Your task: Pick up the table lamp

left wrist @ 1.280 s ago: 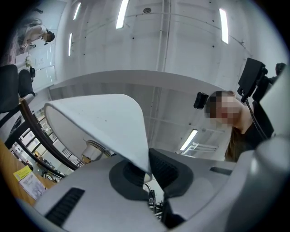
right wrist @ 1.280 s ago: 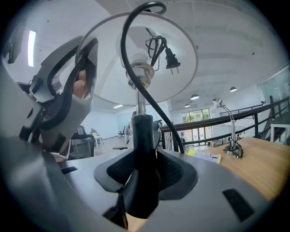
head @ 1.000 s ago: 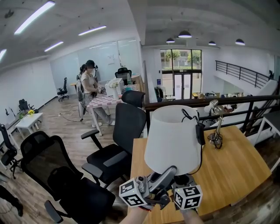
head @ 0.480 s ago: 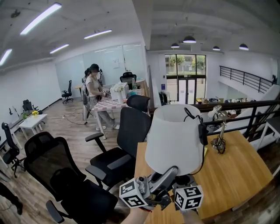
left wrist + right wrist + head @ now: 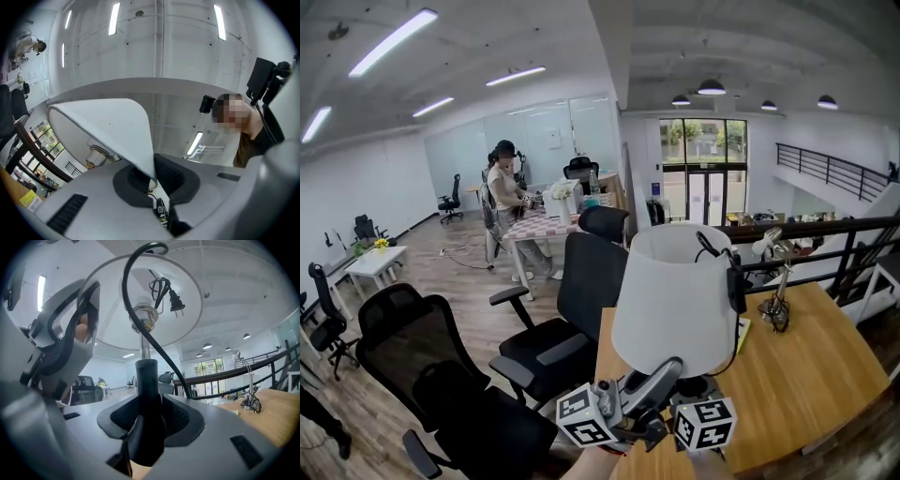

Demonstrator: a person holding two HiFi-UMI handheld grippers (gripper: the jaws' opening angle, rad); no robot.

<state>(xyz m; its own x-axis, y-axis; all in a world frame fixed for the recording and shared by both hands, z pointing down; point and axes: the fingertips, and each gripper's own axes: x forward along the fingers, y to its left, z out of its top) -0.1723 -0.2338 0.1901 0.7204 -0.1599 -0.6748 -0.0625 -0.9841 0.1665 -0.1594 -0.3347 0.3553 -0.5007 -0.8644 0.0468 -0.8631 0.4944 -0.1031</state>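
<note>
The table lamp has a white shade (image 5: 675,291), a black stem and a black cord (image 5: 729,281) looped over the shade's top. My left gripper (image 5: 670,367) is shut on the shade's lower rim. In the left gripper view the thin rim (image 5: 140,154) sits pinched between the pads of the left gripper (image 5: 152,180). My right gripper (image 5: 698,389) is shut on the black stem (image 5: 149,390), which stands upright between the pads of the right gripper (image 5: 149,420). The cord (image 5: 133,310) and its plug (image 5: 174,298) hang inside the shade. The lamp's base is mostly hidden behind the grippers.
The wooden table (image 5: 806,375) lies below the lamp, with a small silver desk lamp (image 5: 776,305) at its far right. Black office chairs (image 5: 572,291) (image 5: 422,347) stand to the left. A dark railing (image 5: 825,230) runs behind. A person (image 5: 504,187) stands at a far table.
The lamp has lifted slightly relative to the table as the view drifts. Both grips are unchanged.
</note>
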